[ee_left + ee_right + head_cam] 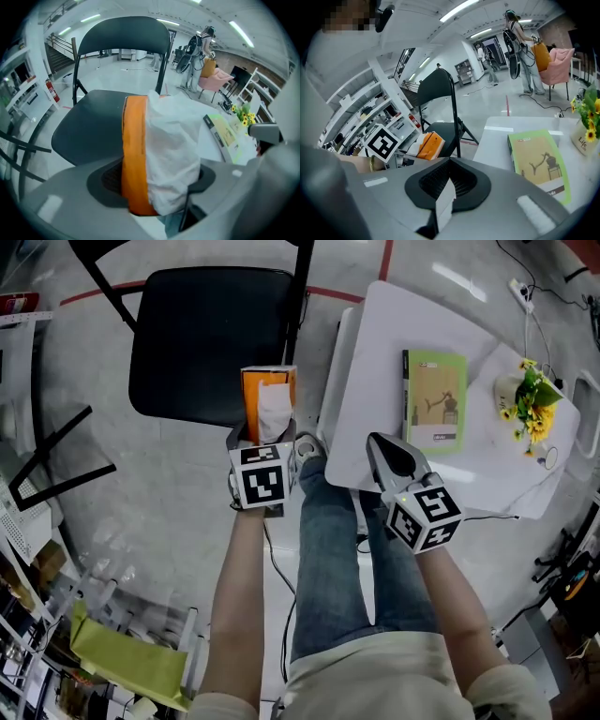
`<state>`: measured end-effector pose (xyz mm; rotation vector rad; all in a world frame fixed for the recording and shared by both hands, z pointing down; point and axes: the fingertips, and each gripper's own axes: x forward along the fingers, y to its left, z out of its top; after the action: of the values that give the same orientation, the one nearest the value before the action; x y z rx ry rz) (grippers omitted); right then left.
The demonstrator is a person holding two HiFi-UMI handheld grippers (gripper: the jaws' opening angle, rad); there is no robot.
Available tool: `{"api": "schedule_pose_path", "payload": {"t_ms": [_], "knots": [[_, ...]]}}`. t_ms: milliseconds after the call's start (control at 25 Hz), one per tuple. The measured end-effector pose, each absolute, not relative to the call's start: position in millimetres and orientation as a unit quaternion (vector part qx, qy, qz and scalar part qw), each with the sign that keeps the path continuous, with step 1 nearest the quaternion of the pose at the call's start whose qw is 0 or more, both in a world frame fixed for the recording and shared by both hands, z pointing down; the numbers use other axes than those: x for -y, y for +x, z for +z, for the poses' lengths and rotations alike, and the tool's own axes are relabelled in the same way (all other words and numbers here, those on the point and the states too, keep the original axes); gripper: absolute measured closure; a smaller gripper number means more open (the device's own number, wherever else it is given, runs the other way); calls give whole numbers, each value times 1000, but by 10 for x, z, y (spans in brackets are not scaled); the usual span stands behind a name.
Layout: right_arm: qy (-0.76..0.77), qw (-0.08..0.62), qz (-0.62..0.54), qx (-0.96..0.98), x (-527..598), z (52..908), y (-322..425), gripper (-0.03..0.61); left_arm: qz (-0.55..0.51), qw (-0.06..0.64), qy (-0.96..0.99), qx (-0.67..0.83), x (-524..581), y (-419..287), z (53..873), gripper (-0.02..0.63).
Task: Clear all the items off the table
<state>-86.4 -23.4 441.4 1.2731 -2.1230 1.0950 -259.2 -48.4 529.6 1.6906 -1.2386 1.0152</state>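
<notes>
An orange tissue box (267, 401) with white tissue sticking out hangs over the floor between the black chair (206, 334) and the white table (394, 324). My left gripper (265, 430) is shut on it. In the left gripper view the box (135, 154) fills the space between the jaws. My right gripper (377, 442) is shut and holds nothing, at the table's near left edge. On the table lie a green book (436, 399) and a pot of yellow flowers (523, 401). The right gripper view shows the book (539, 161), the flower pot (587, 126) and the box (427, 145) beyond the shut jaws.
The folding chair (93, 126) stands just left of the table. Shelving with clutter (28, 549) and a yellow-green sheet (127, 652) sit at the lower left. My jeans-clad legs (328, 549) are below the grippers. Cables trail on the floor at right (553, 296).
</notes>
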Motion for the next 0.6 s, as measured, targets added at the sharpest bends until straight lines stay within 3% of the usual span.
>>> {"api": "schedule_pose_path", "payload": {"t_ms": [600], "knots": [[436, 226, 399, 775, 486, 4452, -1472, 581, 408, 397, 651, 502, 802, -3428, 5466, 299]]}}
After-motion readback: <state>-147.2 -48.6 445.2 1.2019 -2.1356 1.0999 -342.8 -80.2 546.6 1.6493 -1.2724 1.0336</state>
